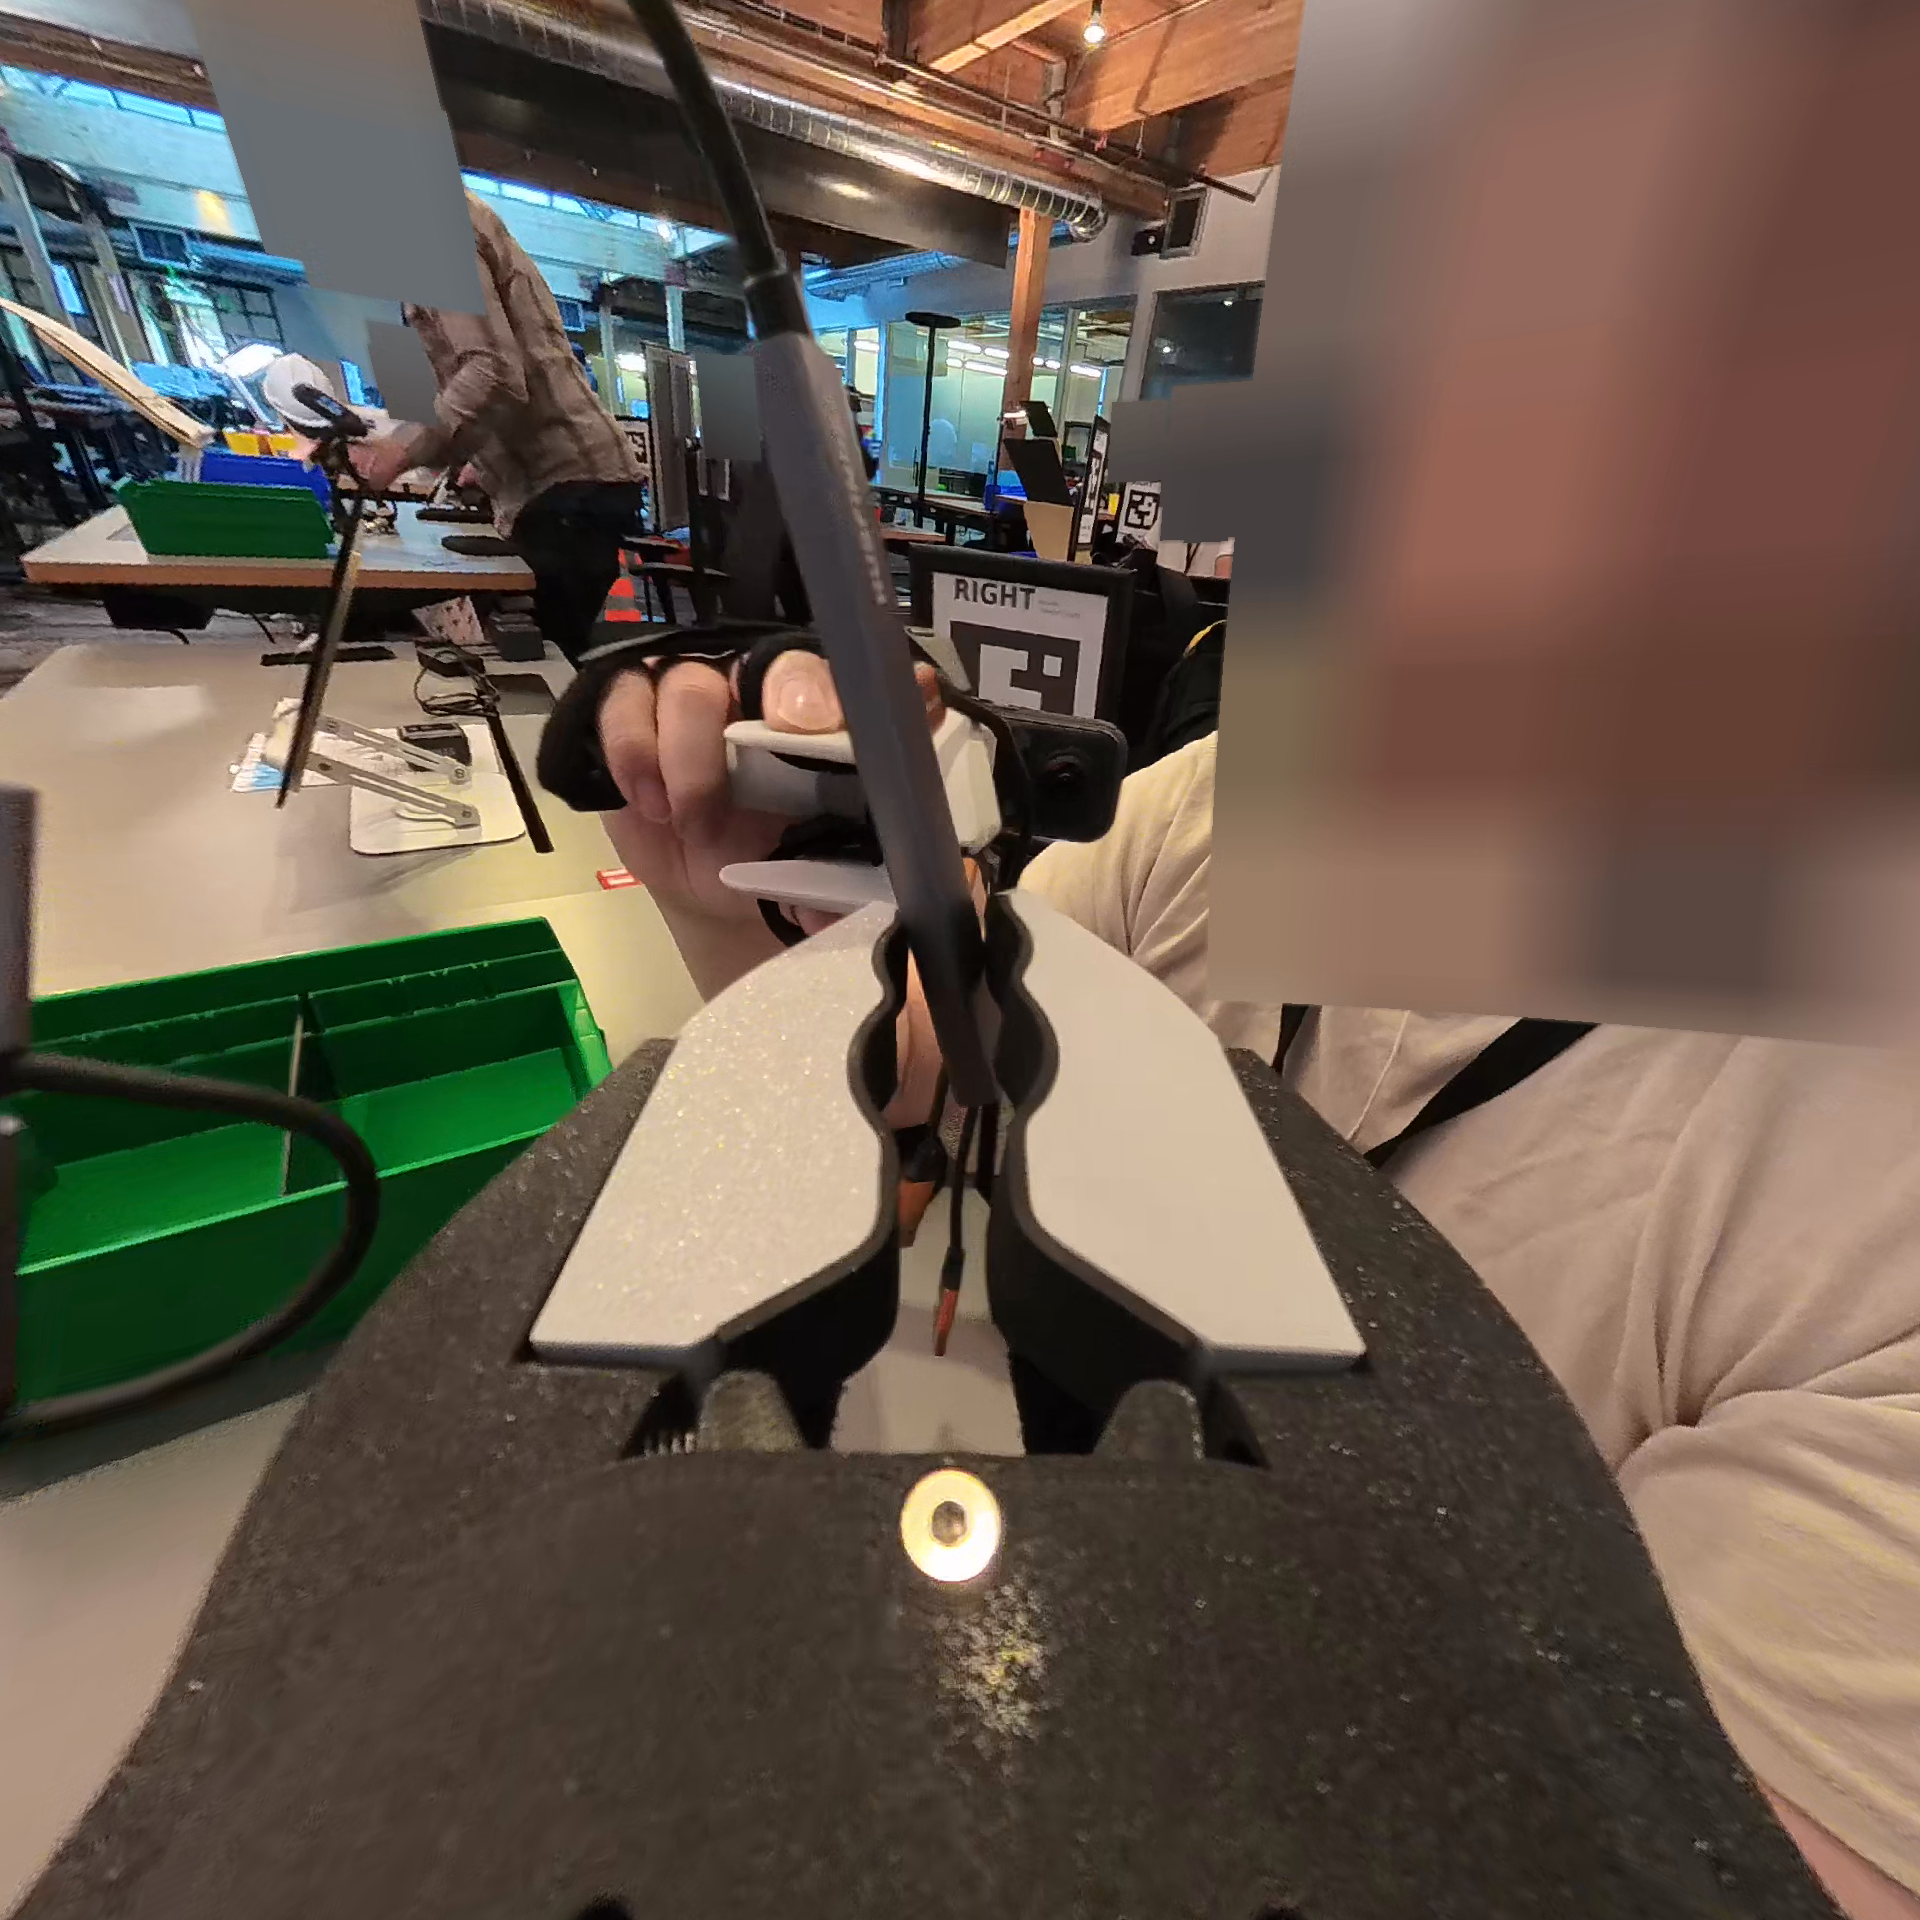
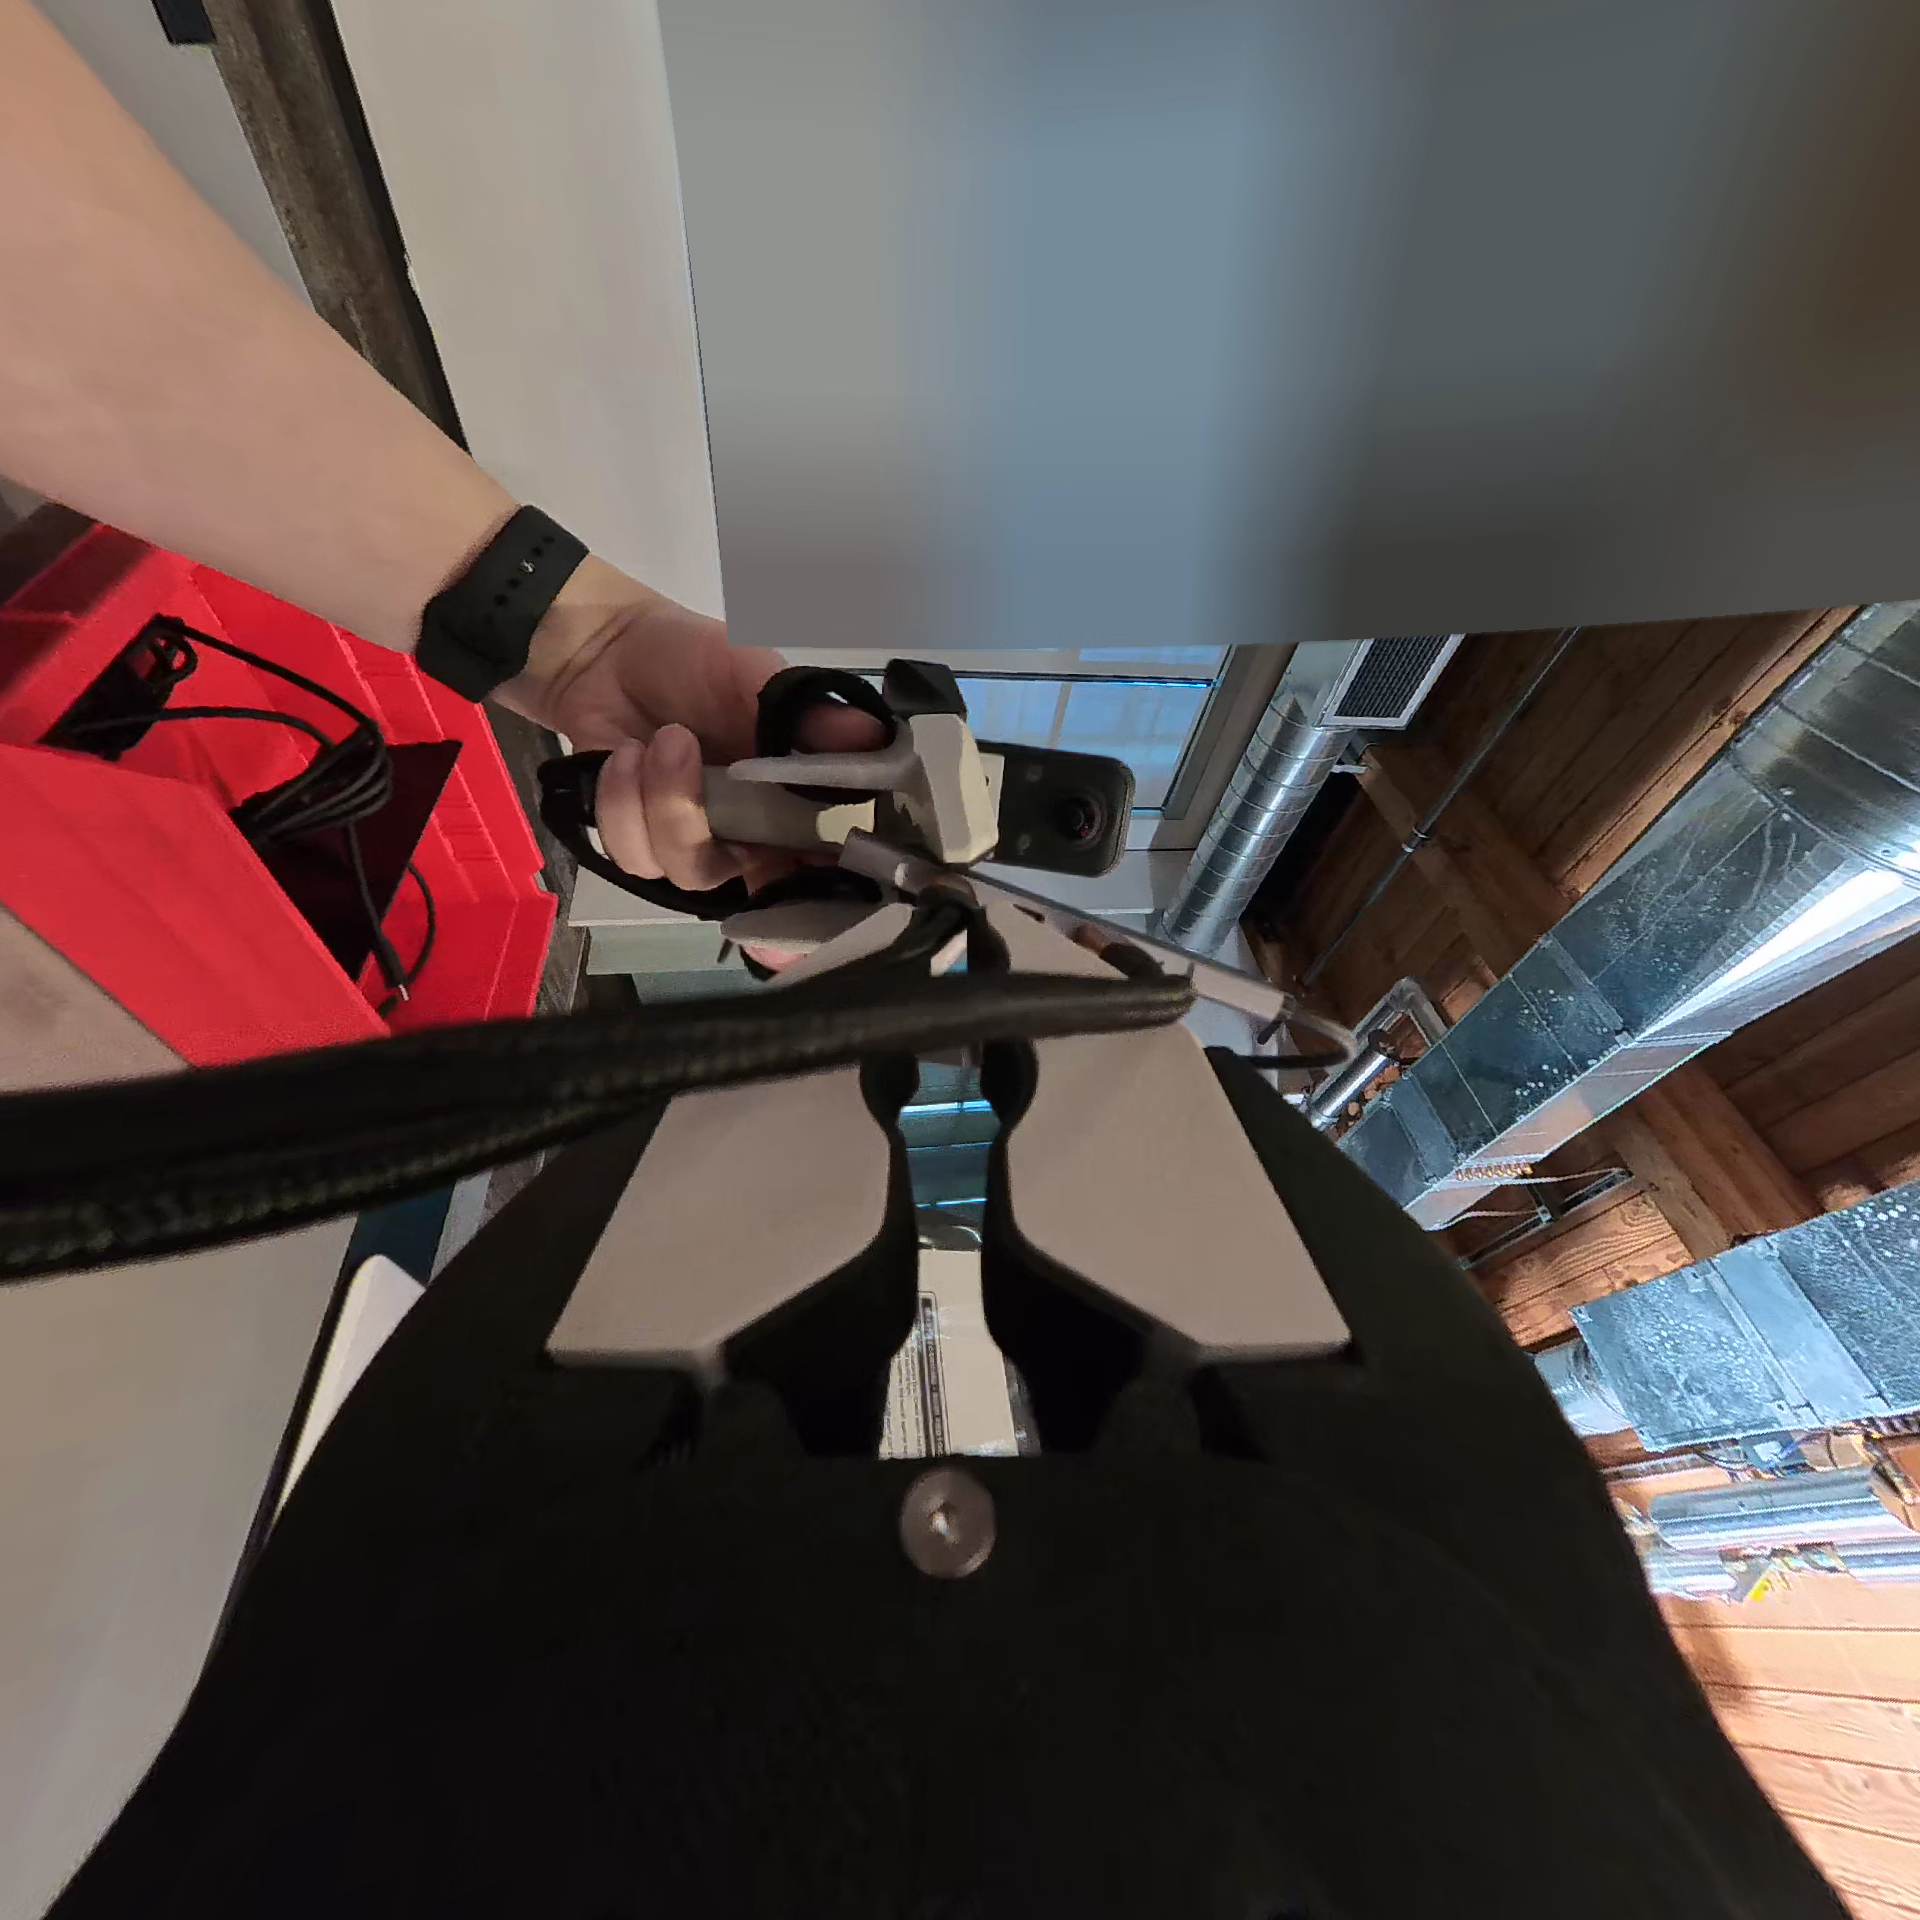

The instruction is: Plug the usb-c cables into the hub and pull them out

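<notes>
The left gripper [image 1: 945, 997] had its jaws closed on the lower end of a slim dark grey hub [image 1: 868, 665], which rose tilted from the jaws toward the upper middle of the left wrist view, a black lead [image 1: 707, 125] running on from its top. Below the grip, thin wires with orange ends [image 1: 948, 1304] hung between the fingers. Behind the hub, in the middle of that frame, a hand in a fingerless black glove [image 1: 675, 748] held the other gripper's grey handle. At lower left sat a green bin [image 1: 312, 1122] on the pale surface [image 1: 156, 852], with a black cable [image 1: 332, 1195] looping in front of it.

In the right wrist view the right gripper [image 2: 951, 1039] showed its jaws narrowed near a bundle of black braided cables [image 2: 520, 1091] that crossed the frame from the left edge to just above the fingertips; whether the jaws pinched it I could not tell. Beyond, at frame centre, the hub [image 2: 1091, 935] appeared as a thin grey bar held by the opposite gripper, a bare hand [image 2: 665, 769] with a black wristband [image 2: 499, 603] behind it. A red bin [image 2: 208, 831] holding coiled black cable lay at left.
</notes>
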### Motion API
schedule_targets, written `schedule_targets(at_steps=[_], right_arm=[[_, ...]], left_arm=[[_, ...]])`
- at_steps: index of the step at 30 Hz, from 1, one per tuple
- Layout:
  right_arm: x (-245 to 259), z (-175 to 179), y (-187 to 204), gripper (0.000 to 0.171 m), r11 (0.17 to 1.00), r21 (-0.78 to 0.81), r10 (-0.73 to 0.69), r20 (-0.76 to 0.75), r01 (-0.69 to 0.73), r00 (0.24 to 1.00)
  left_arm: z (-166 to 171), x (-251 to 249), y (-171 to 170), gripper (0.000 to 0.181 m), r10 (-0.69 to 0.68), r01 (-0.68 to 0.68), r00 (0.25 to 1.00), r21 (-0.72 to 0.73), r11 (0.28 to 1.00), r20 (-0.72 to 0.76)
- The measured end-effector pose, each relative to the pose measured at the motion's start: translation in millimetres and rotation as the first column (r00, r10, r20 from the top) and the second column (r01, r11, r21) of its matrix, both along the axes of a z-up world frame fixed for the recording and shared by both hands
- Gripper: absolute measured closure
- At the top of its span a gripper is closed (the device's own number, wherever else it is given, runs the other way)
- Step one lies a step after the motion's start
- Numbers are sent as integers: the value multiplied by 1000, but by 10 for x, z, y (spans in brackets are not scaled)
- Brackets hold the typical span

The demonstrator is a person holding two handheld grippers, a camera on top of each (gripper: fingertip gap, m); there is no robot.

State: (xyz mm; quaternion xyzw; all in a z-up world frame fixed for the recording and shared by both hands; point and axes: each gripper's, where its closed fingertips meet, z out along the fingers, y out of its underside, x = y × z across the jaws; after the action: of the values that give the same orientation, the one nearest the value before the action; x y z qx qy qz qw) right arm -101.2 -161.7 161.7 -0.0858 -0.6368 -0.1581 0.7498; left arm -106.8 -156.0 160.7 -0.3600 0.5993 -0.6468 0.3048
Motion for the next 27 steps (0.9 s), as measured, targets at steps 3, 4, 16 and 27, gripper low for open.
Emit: schedule_targets(at_steps=[3, 4, 16, 27], right_arm=[[12, -21, -3, 163, 1000, -8, 15, -3, -15, 1000], [16, -29, -1, 163, 1000, -7, 15, -2, -15, 1000], [43, -72, 31, 163, 1000, -18, 15, -11, -15, 1000], [93, -119, 88, 163, 998, -70, -3, 6, 3, 1000]], left_arm=[[-15, -5, -1, 165, -11, 10, 1000, -11, 1000, -13], [-21, -8, 3, 165, -7, 7, 1000, -12, 1000, -18], [-60, -7, 39, 172, -32, 29, 998, -43, 999, -61], [-123, 56, 106, 172, -37, 19, 989, -120, 993, -144]])
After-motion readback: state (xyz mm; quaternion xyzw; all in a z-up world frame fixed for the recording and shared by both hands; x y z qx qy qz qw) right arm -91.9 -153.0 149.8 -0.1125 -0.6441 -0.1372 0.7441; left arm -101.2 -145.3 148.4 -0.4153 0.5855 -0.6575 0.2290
